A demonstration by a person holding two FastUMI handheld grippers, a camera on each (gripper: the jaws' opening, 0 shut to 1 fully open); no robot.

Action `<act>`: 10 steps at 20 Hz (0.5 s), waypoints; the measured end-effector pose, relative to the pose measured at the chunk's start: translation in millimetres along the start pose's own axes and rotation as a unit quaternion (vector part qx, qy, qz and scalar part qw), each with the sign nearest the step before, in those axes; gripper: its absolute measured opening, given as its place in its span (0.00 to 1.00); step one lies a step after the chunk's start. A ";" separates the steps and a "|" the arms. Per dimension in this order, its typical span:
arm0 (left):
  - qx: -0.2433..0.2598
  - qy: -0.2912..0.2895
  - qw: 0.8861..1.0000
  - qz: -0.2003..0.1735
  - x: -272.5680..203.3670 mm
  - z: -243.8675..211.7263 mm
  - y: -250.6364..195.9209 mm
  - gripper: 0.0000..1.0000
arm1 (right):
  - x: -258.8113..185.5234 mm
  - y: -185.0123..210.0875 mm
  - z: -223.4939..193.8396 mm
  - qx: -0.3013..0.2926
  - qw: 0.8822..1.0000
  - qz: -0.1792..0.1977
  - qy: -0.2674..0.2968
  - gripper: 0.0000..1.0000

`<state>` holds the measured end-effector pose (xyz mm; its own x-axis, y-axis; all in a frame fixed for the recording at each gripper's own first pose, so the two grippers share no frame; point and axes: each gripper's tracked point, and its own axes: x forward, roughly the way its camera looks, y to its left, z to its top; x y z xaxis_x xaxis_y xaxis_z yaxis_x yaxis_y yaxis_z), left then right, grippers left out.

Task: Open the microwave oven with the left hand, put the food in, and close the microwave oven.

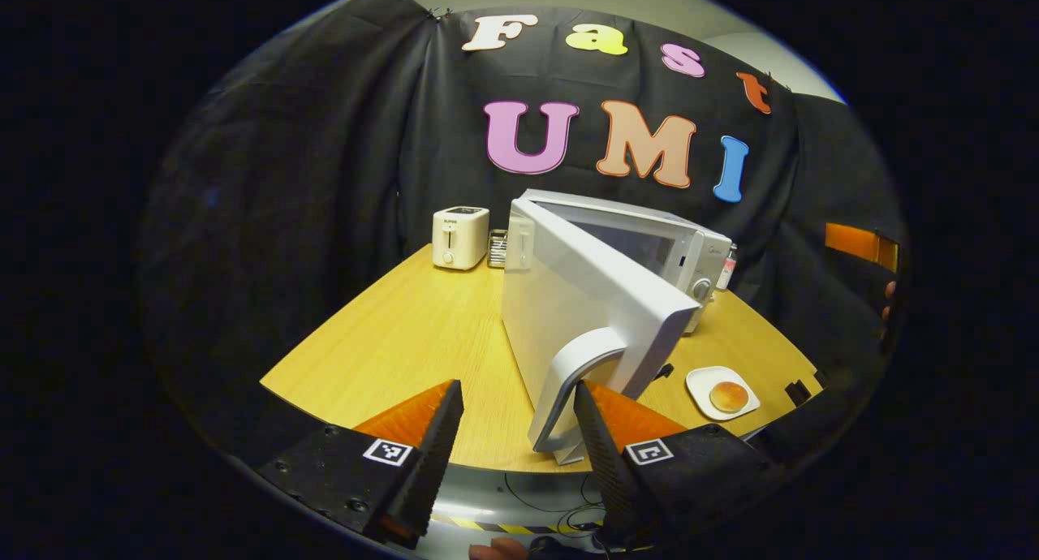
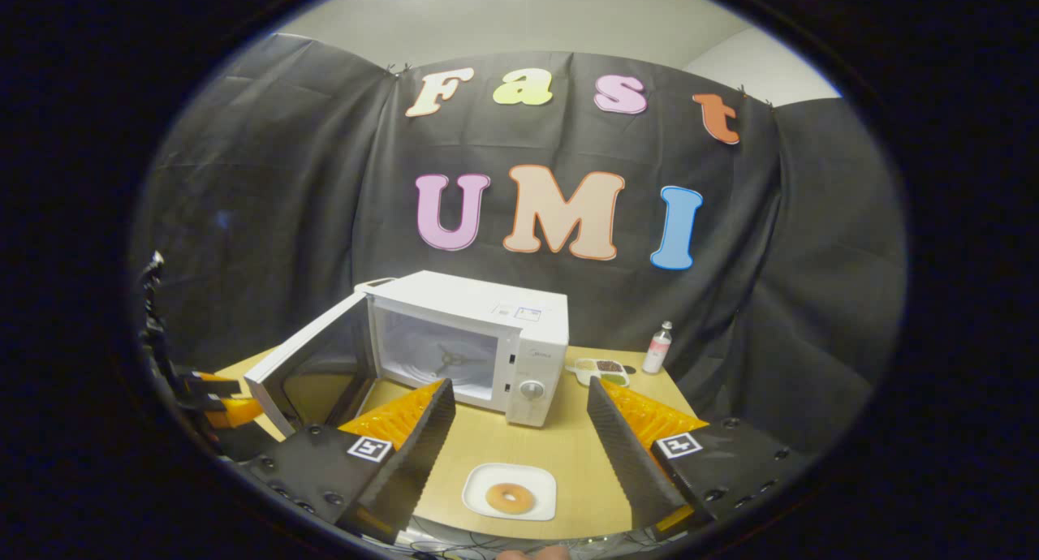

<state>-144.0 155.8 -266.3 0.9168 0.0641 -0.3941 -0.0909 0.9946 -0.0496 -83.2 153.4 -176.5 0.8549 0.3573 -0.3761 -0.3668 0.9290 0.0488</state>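
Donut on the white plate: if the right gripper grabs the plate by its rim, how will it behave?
The donut lies loose and flat on the plate, so it probably slides if the plate tilts. The plate looks smooth and shallow, likely slippery between the fingers. The right gripper is open above it; a level lift seems safest.

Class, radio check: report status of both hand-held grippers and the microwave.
Left hand-held gripper open at door handle. Right hand-held gripper open above doughnut plate. Microwave door open. Nothing in the way.
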 end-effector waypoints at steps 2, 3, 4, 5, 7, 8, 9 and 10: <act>0.012 -0.031 0.999 -0.003 -21.4 34.4 -1.6 0.75 | -2.4 -4.9 -10.3 0.002 1.000 -0.003 0.010 0.97; 0.016 -0.050 0.999 -0.001 -32.8 57.5 -2.3 0.76 | -3.4 -6.5 -15.2 0.004 1.000 -0.004 0.014 0.97; 0.018 -0.073 0.997 0.001 -43.6 82.6 -4.8 0.77 | -4.1 -7.7 -19.5 0.006 1.000 -0.004 0.017 0.97; 0.017 -0.103 0.995 0.006 -54.6 110.9 -7.8 0.77 | -4.3 -8.6 -23.2 0.004 1.000 -0.004 0.022 0.97; 0.023 -0.165 0.986 0.014 -71.1 170.7 -17.3 0.84 | -1.2 -7.8 -37.2 -0.001 0.999 0.006 0.033 0.97; 0.029 -0.189 0.981 0.028 -77.6 195.9 -19.1 0.85 | 2.8 -5.2 -44.5 -0.001 0.999 0.015 0.039 0.97; 0.037 -0.211 0.976 0.038 -84.3 217.6 -21.1 0.96 | 7.7 -2.1 -52.9 0.002 0.999 0.026 0.047 0.97; 0.043 -0.225 0.973 0.043 -85.4 233.6 -26.7 0.99 | 11.9 0.7 -65.0 0.006 0.998 0.035 0.057 0.98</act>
<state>-129.0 142.8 -16.9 0.9862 0.1580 0.0484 -0.1604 0.9858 0.0496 -97.1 152.0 -241.1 0.7794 0.4096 -0.4741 -0.4198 0.9031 0.0900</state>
